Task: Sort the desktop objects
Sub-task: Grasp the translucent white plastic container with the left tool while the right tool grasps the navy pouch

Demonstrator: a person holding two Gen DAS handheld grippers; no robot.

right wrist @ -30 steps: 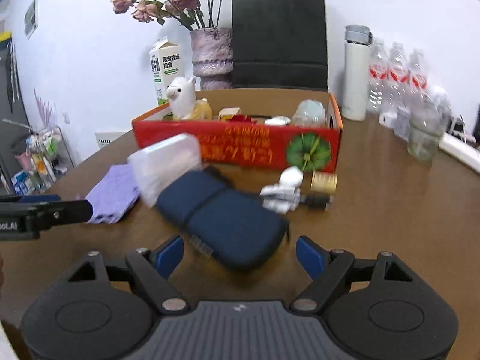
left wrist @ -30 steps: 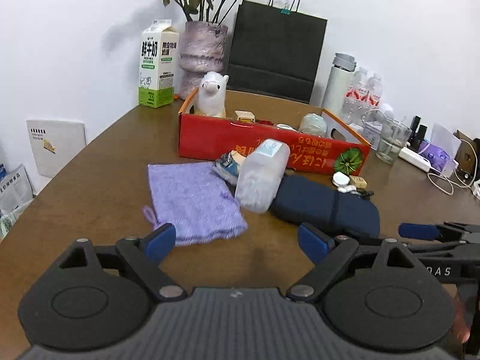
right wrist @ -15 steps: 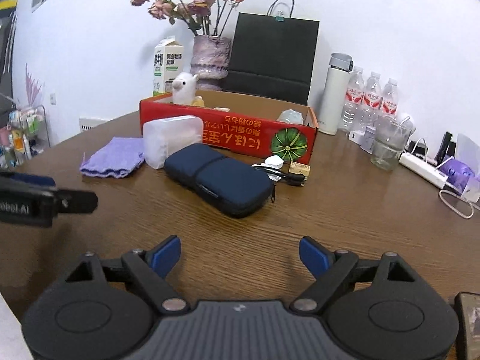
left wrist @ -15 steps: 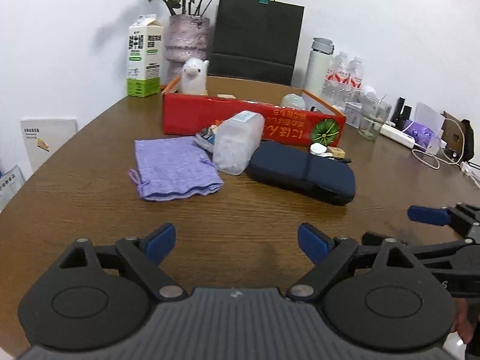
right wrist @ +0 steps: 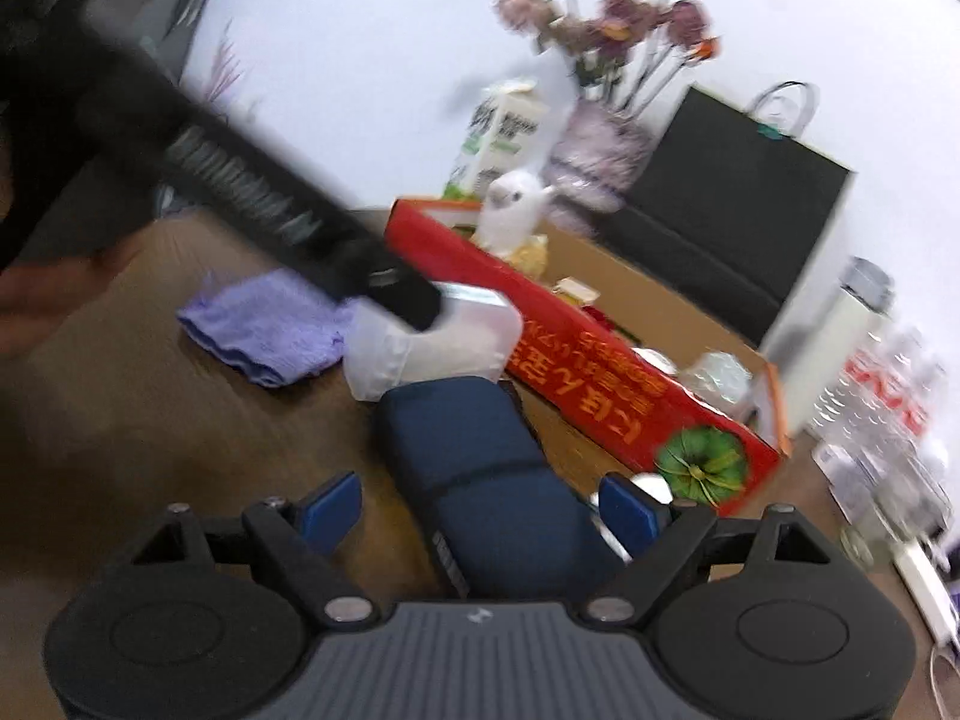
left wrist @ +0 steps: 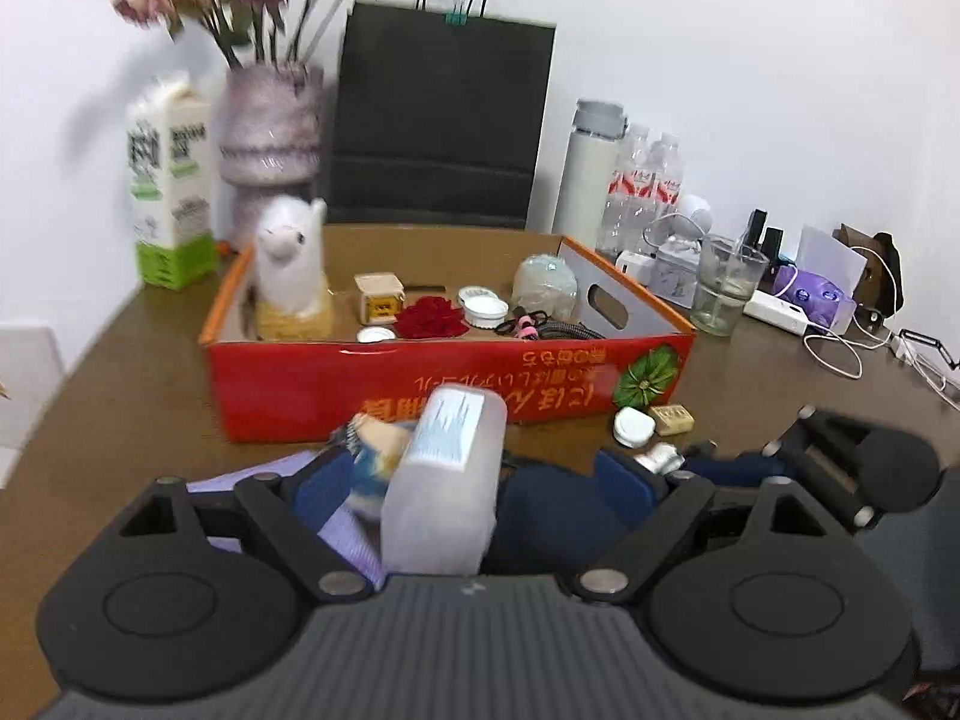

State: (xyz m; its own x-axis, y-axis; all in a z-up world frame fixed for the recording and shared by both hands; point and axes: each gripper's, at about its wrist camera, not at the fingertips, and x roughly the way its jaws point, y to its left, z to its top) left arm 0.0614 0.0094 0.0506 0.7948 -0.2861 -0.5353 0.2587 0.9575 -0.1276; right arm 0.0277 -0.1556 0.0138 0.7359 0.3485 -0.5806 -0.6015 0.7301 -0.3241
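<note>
Both claws have pushed in close to the pile since half a second ago, when they sat well back with bare wood in front of them. Now the left claw (left wrist: 474, 498) has the frosted plastic box (left wrist: 447, 480) right between its blue fingers (left wrist: 324, 489), and its jaws are closing but I can't see the pads pressing on it, so they're apart around it. The right claw (right wrist: 480, 504) is spread wide too, straddling the near end of the dark blue pouch (right wrist: 480, 474), with a gap between each blue finger and the pouch on both sides. The right view is rolled over now, so everything leans.

Where stuff is: the plastic box lies on the surface (left wrist: 144, 420) just in front of the red cardboard box (left wrist: 312, 390), touching the pouch. A purple cloth (right wrist: 270, 330) lies just left of the plastic box. Some small colourful thing (left wrist: 375, 441) is wedged beside the plastic box, too blurry to name. By the red box's right corner there's a small white round case (left wrist: 633, 425) and a little tan block (left wrist: 675, 418).

Inside the red box: a white alpaca plush (left wrist: 291, 264), a small tan cube (left wrist: 378, 297), something red and frilly (left wrist: 431, 317), a couple of white lids.

Behind it stand a milk carton (left wrist: 171, 180), a flower vase (left wrist: 270, 138) and a black paper bag (left wrist: 444, 120).
</note>
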